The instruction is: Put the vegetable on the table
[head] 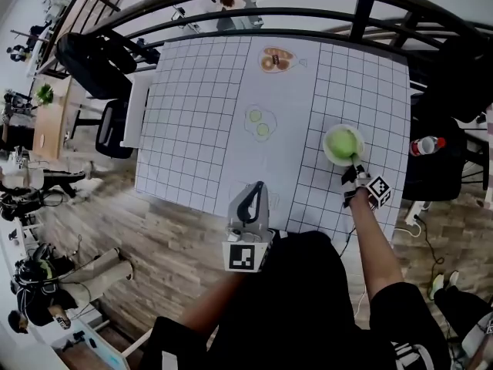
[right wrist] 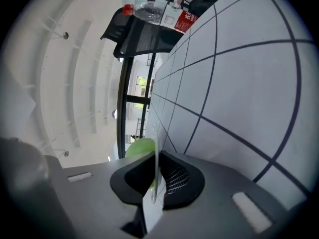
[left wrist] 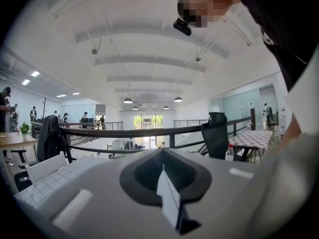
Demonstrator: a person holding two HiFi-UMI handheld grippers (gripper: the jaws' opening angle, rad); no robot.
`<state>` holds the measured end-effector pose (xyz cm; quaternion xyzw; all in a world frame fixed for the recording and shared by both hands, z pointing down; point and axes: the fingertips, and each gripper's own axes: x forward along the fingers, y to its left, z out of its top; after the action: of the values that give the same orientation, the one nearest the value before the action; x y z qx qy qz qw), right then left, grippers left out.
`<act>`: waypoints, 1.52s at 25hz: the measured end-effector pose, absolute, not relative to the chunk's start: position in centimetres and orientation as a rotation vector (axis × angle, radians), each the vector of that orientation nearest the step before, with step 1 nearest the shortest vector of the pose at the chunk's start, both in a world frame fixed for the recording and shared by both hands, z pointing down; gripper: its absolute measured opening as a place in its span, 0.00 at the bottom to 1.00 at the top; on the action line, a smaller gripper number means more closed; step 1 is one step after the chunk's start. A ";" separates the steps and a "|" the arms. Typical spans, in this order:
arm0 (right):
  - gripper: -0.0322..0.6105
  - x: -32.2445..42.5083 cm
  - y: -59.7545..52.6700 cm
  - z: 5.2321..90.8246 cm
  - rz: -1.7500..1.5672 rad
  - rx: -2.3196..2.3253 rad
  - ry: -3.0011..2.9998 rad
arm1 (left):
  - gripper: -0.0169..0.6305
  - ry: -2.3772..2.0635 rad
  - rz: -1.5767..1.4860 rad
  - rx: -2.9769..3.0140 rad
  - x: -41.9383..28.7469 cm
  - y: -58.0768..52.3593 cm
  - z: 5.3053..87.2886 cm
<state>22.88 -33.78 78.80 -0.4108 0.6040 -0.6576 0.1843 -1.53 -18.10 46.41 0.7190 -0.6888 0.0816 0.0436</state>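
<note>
Left tongs (head: 257, 187) clenched on nothing, hanging over the near edge of the bench (head: 192, 114), well apart from the task's thing.

Vegetable (head: 343, 141) sits in a white bowl (head: 330, 154) over the right part of the bench; can't tell if the bowl rests on the cloth or is just above it. Right tongs (head: 355, 174) are clenched on the bowl's near rim: the right gripper view shows the thin white edge pinched between the jaws, with the green beyond it.

Handling, judged:
- vegetable is round, pale green and smooth, so probably light, a bit slippery and apt to roll
- firmness unclear
- best taken across its widest part, from above or the side, with a gentle squeeze
- the bowl wall blocks a low grasp, so tipping it out by the rim is the other option

Orientation: roughly ball-shaped, no clear long axis. A darker streak on its near side may be a stem; too small to say which way it points.
</note>
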 end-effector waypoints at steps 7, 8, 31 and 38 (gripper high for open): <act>0.08 23.0 -34.2 79.4 -1.892 -1.185 1.643 | 0.04 -2.088 0.216 2.198 -1.1 -18.3 46.4; 0.08 23.1 -34.1 79.5 -1.901 -1.197 1.622 | 0.04 -2.088 0.216 2.197 -1.1 -18.4 46.3; 0.27 25.6 -32.1 78.6 -1.799 -1.533 1.750 | 0.04 -2.006 0.142 2.261 -0.8 -17.1 45.8; 0.23 22.7 -28.8 76.1 -1.733 -1.459 1.995 | 0.04 -1.998 0.141 2.229 -1.8 -15.3 46.4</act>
<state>22.67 -28.82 76.06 -0.4825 0.6597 -0.5729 0.0613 -1.81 -15.26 46.40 0.7419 -0.6649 0.0470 0.0723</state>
